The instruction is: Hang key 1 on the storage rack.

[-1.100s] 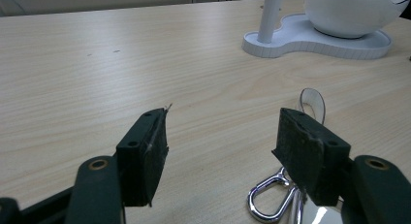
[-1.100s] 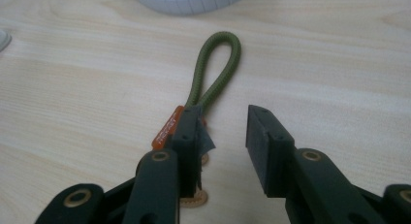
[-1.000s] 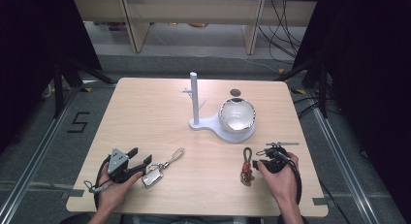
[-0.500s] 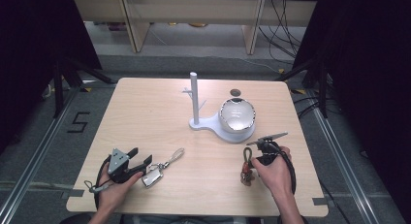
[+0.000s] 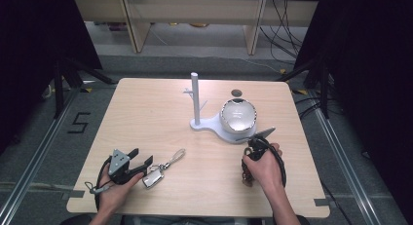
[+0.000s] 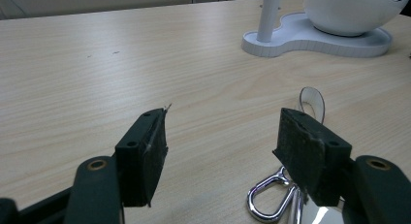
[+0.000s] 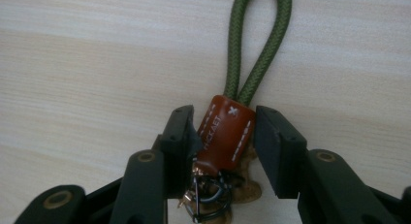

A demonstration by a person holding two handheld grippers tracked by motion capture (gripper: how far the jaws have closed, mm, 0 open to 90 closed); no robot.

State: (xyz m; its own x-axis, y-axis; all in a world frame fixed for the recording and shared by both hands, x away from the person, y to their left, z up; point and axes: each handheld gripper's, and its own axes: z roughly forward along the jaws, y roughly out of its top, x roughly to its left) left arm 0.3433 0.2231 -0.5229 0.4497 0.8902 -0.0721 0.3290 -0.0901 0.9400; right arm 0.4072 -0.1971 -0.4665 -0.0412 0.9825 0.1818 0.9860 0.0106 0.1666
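We take the white plastic stand (image 5: 217, 125), with its upright post and round bowl, as our landmark on the pale wooden counter (image 5: 146, 108). Nearer the person than the stand, at the bowl's end, our right tongs (image 7: 222, 136) sit over a key fob made of a brown leather sleeve with white stitching (image 7: 224, 132) and an olive-green braided cord loop (image 7: 257, 44). The loop lies flat on the counter and points away from the tongs. The jaws have just been opening, and they now stand on either side of the leather sleeve; the left jaw looks to be touching it or very nearly so, while a narrow gap shows at the right jaw, so they are not clamped on it. Below the sleeve a small cluster of dark metal rings (image 7: 208, 197) lies between the jaw arms. In the high view the right hand (image 5: 263, 169) covers most of this fob, which lies just beside the stand's base on the person's side. Well apart from the stand, toward the person and off the post's end, our left tongs (image 5: 145, 162) rest with jaws spread wide and nothing between them. Just beside the right jaw lies a silver metal carabiner clip (image 6: 271, 202) with a pale strap loop (image 6: 312, 102), which points back toward the stand.
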